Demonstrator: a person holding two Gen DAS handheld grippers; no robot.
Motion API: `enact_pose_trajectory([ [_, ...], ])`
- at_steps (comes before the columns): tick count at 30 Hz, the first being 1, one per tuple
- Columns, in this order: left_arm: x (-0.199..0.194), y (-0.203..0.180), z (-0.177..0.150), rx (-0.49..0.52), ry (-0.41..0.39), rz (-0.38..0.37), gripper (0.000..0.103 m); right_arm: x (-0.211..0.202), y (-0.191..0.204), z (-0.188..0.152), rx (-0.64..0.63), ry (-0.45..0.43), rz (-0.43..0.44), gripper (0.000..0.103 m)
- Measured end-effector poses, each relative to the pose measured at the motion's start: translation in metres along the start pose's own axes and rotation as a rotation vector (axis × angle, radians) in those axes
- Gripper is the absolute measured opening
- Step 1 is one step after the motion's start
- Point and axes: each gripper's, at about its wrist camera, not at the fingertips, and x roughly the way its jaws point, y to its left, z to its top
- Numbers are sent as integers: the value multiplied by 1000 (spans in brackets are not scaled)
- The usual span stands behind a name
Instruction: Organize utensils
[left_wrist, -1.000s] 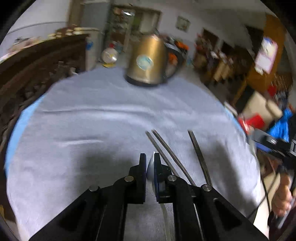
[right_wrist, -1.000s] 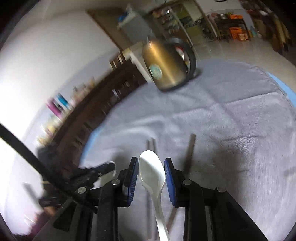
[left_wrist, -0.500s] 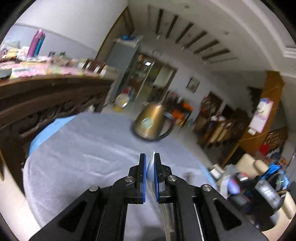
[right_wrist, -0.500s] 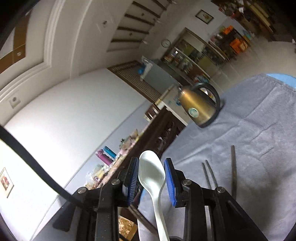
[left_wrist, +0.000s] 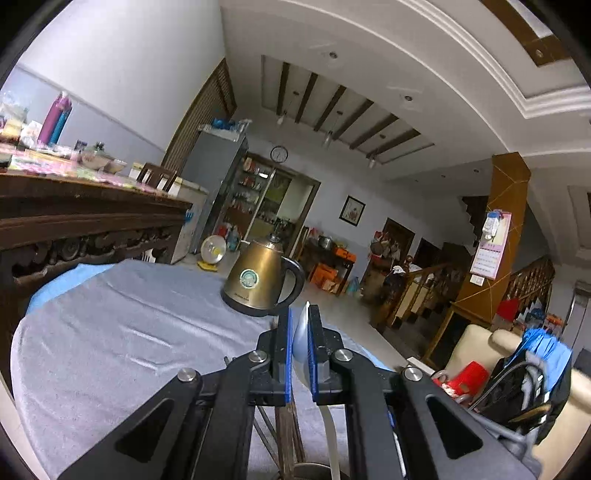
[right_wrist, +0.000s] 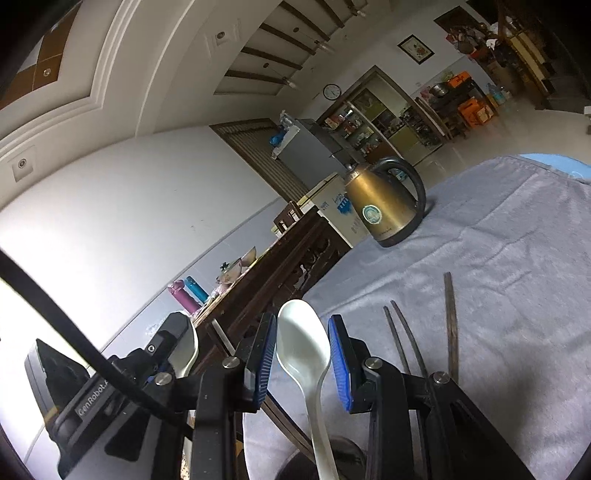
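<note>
Two spoons: one white spoon in each gripper, both lifted above the table.
Left gripper (left_wrist: 299, 332): blue pads pressed nearly together, pinching the left spoon (left_wrist: 301, 345) edge-on by its bowl; the pale handle runs down between the black arms to the bottom of the frame.
Right gripper (right_wrist: 303, 354): jaws partly spread, with the right spoon (right_wrist: 303, 341) between the blue pads, bowl up and facing the camera, handle running down toward the frame's bottom edge. The bowl's edges sit at the pads; whether they press on it I cannot tell.
Left gripper from the right wrist view: it shows at lower left, its spoon a white sliver at its tip.
Chopsticks (right_wrist: 402, 339): a dark pair lying on the grey cloth (right_wrist: 498, 266) just right of the right gripper, with a third dark stick (right_wrist: 450, 325) lying apart to their right.
Kettle (left_wrist: 258, 282): brass-coloured with a black handle, upright at the far side of the cloth, well apart from the chopsticks.
Table (left_wrist: 55, 282): blue rim showing past the cloth's edge.
Sideboard (left_wrist: 74, 218): dark carved wood on the left, cluttered on top.
</note>
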Motion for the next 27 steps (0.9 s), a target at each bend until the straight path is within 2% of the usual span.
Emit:
enact_pose_trajectory([
  [11,1,-27,-33,204,-31,37,8,-23,-12,-4,-5,24,-12,31],
  [18,-3,-26,-42,224,19,51,8,-36,-8,-5,-17,53,0,31],
  [27,-27,-29,-43,258,59,51,8,-44,1,-13,-43,96,12,31],
])
